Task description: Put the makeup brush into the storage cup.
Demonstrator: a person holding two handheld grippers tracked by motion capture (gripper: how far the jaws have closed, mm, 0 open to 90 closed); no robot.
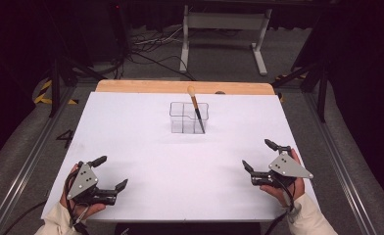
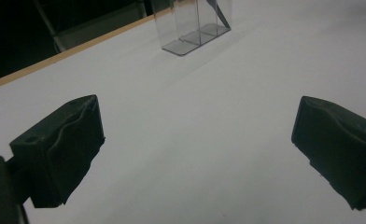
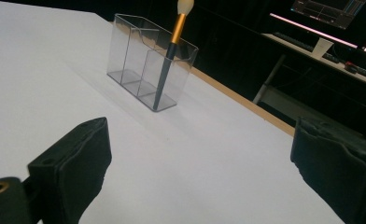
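Observation:
A clear plastic organiser [image 1: 188, 118] [image 3: 148, 65] [image 2: 195, 25] with divided compartments stands at the middle back of the white table top. A makeup brush [image 1: 196, 111] [image 3: 169, 56] with a dark handle, gold ferrule and pale tip leans upright in its right-hand compartment. My left gripper [image 1: 110, 172] [image 2: 195, 154] rests near the front left corner, open, nothing between its jaws. My right gripper [image 1: 259, 155] [image 3: 200, 172] sits near the front right, open and empty too. Both are well short of the organiser.
The white sheet [image 1: 180, 156] covers the table, with a wooden strip [image 1: 180, 86] along the far edge. Beyond it stand a white desk frame [image 1: 224, 34] and floor cables [image 1: 151, 49]. A desk with monitors [image 3: 330, 18] shows in the right gripper view.

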